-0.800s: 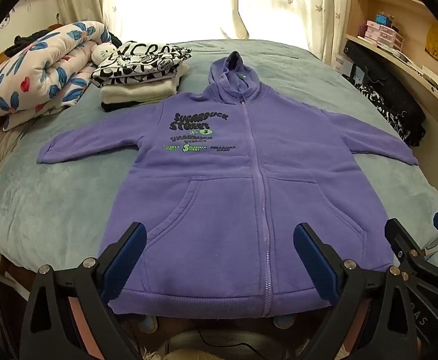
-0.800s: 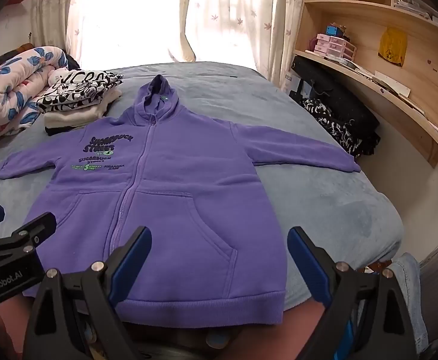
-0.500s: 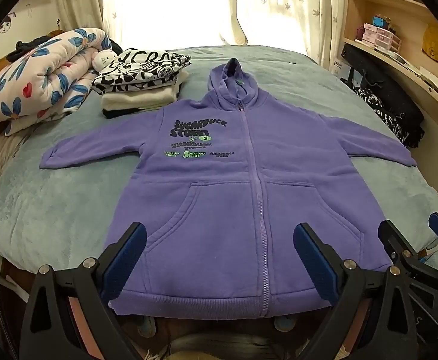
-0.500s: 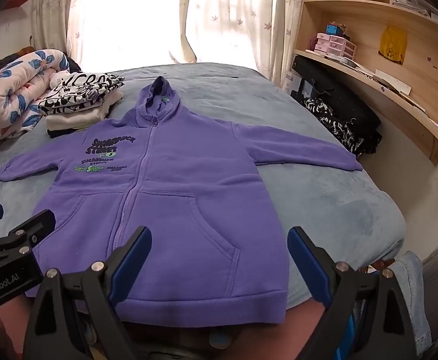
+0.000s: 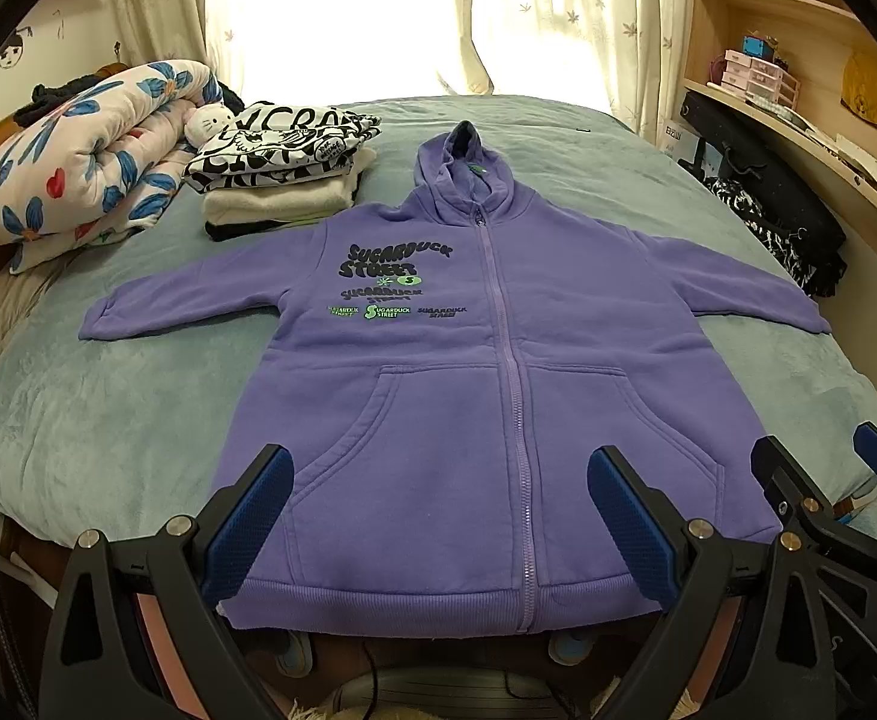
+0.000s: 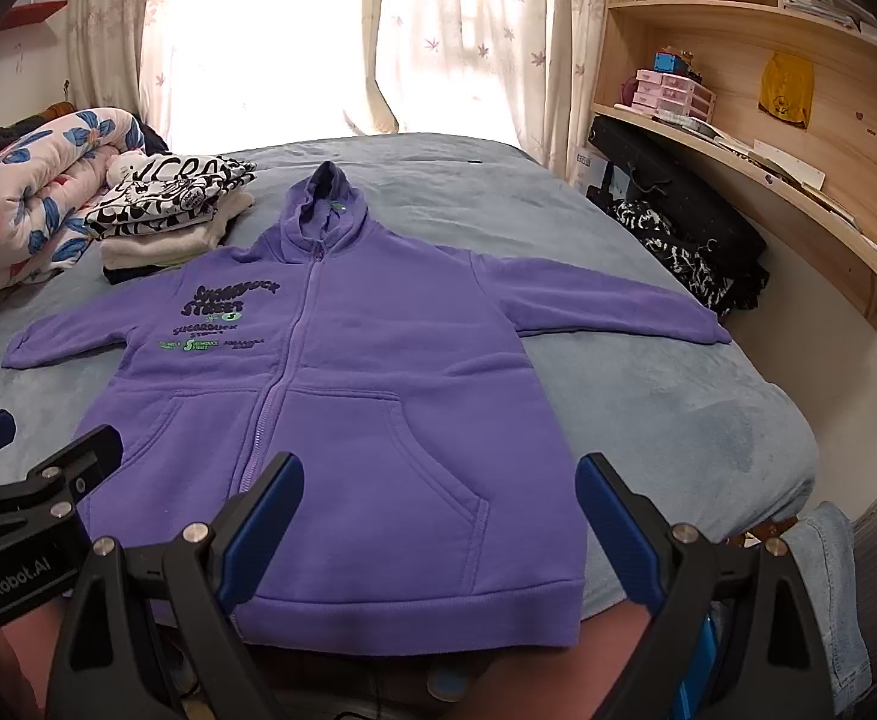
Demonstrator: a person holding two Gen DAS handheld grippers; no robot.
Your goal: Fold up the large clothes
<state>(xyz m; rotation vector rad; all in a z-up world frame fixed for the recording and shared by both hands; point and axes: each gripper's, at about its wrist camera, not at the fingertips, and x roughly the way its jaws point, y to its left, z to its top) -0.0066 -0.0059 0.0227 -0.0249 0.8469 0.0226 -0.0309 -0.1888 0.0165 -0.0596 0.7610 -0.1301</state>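
The folding has not yet been started — the purple hoodie (image 5: 498, 408) is spread flat and face up on the bed (image 5: 108, 396), zipped, with both sleeves stretched out toward the side edges and the hood pointing at the far edge by the window. The step in hand is judged to be the approach before the first grasp.

Both tongs are held apart with nothing between the pads. The left gripper (image 5: 438, 516) is poised above the hem at the near edge of the bed, its pads framing the left pocket and the zip; no cloth is touched. The right gripper (image 6: 438, 528) hangs over the right pocket and hem corner in the same manner, clear of the fabric. In each wrist view the other tool is seen at the frame's side, just beside.

For the next move a pinch on a sleeve or on a side seam is likely called for, so that one side can be brought across toward the zip — the fleece looks thick, and a deep bite would be needed. A stack of folded clothes (image 5: 282, 180) sits near the far left corner, touching the left shoulder of the hoodie.
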